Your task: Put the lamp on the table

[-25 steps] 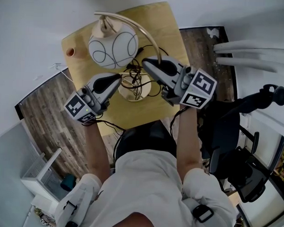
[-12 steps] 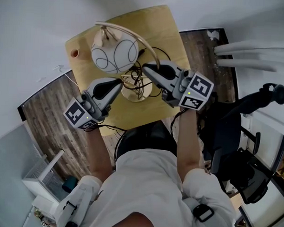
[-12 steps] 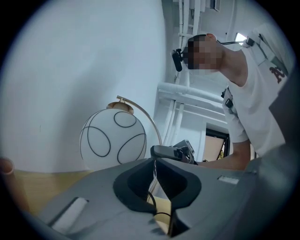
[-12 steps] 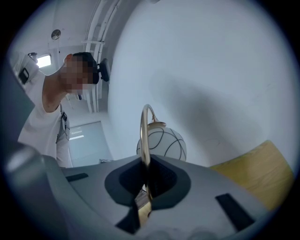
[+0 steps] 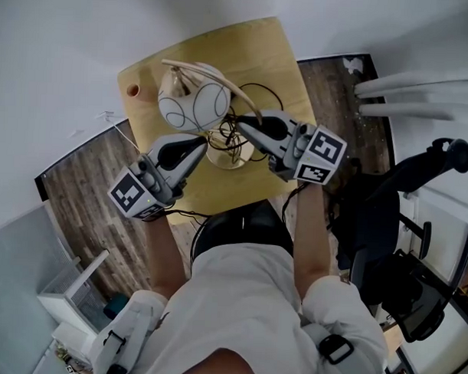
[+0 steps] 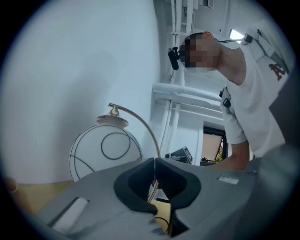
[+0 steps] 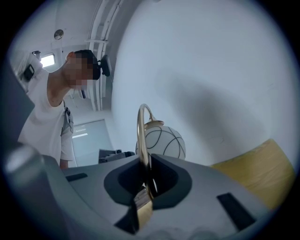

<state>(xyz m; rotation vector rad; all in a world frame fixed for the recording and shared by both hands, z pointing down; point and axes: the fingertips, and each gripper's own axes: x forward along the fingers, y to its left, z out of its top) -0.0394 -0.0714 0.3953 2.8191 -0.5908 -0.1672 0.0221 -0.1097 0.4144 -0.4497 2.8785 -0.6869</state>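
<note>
Right gripper (image 7: 146, 163): the jaws have just been opening, but the gap between them is narrow. The brass stem (image 7: 140, 133) of the lamp (image 5: 195, 107) fills that gap, and both pads lie against its lower, upright run. Left gripper (image 6: 154, 161): the jaws have just been closing. Their tips now meet, with nothing between them, and sit just beside the lamp's base (image 5: 226, 153) on the left. The two grippers point level and toward each other, the left one from the near left and the right one from the right, with the base between their tips. From the base the stem rises, then arches over to the far left, where a brass cap (image 5: 174, 79) carries the globe shade (image 6: 105, 150), white with thin black rings. The base rests flat on the yellow wooden table (image 5: 254, 49), in its near half. A loose black cable (image 5: 256, 90) lies in loops on the tabletop round the base. A small orange object (image 5: 133, 90) stands at the table's far left corner, well apart from the lamp. A white wall bounds the far side, dark wood floor (image 5: 81, 185) shows left of the table, and a black office chair (image 5: 393, 226) stands at the right.
</note>
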